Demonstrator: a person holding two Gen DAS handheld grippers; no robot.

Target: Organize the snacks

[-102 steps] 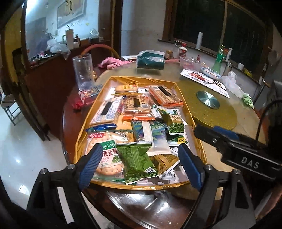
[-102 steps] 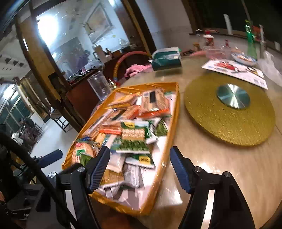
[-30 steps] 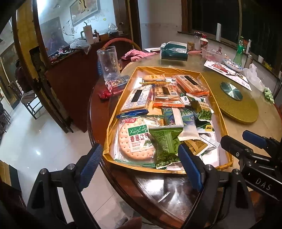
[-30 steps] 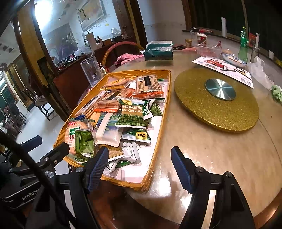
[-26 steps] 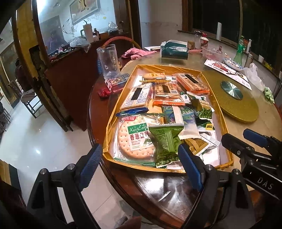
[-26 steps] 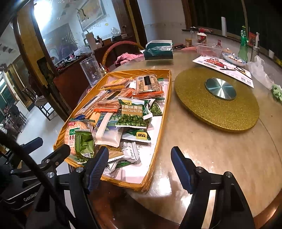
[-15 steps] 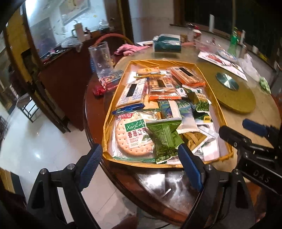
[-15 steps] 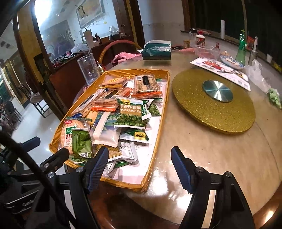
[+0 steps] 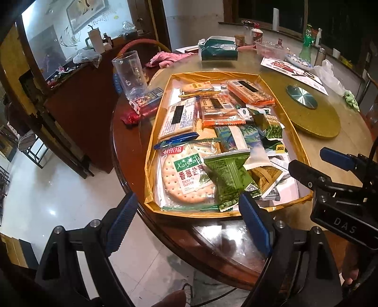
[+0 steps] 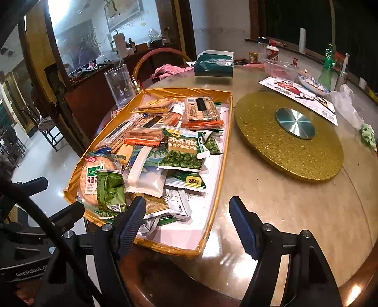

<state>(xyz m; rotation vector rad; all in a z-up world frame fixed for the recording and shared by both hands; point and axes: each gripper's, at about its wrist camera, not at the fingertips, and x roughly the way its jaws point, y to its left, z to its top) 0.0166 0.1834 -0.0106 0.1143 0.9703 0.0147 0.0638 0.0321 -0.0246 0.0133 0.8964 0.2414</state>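
Home dining room, most likely. Big round wooden table [image 10: 295,212] with golden turntable [image 10: 288,134] in centre, typical for family meals. Golden tray [image 9: 213,75] full of snack packets. Clear plastic cup [image 9: 129,72], tissue pack [image 9: 218,49], jars and bottles at far edge. Wooden sideboard [image 9: 78,94] with household clutter, framed painting [image 9: 85,11] on wall, shiny tile floor [image 9: 47,189].

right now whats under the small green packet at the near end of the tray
The small green packet lies partly over the round cracker pack and a tan wrapper in the gold tray. Whatever sits directly beneath its middle is covered.
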